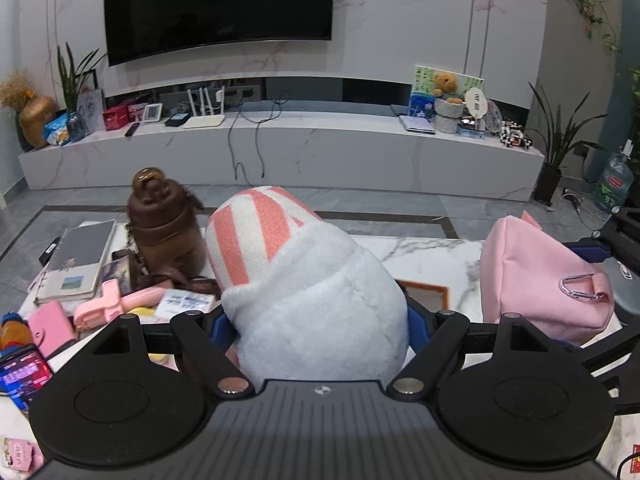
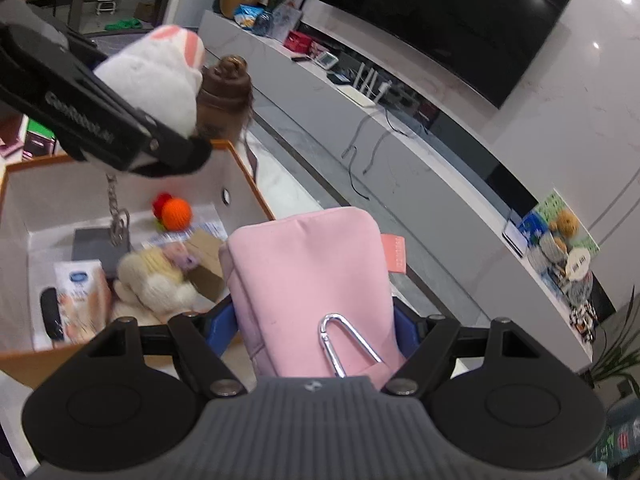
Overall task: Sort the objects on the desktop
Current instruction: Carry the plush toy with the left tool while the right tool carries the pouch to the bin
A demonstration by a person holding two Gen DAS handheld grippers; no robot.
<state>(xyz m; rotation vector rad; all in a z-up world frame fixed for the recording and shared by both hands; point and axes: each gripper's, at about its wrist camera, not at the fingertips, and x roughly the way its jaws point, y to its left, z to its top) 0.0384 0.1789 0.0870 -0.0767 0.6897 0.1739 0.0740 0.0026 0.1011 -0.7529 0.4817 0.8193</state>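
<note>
The plush toy (image 1: pixel 316 304) and pink pouch (image 2: pixel 316 280) are grasped by the left gripper (image 1: pixel 320 320) and right gripper (image 2: pixel 316 320), for the box (image 2: pixel 248 176) at ten o'clock.

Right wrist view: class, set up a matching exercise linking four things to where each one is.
Things:
1. pink pouch
2. orange ball
3. white plush
4. carabiner

Places:
A. clipped on the pouch
B. inside the box
C. in the right gripper
D. in the left gripper

Pairs: 1-C, 2-B, 3-D, 4-A
</note>
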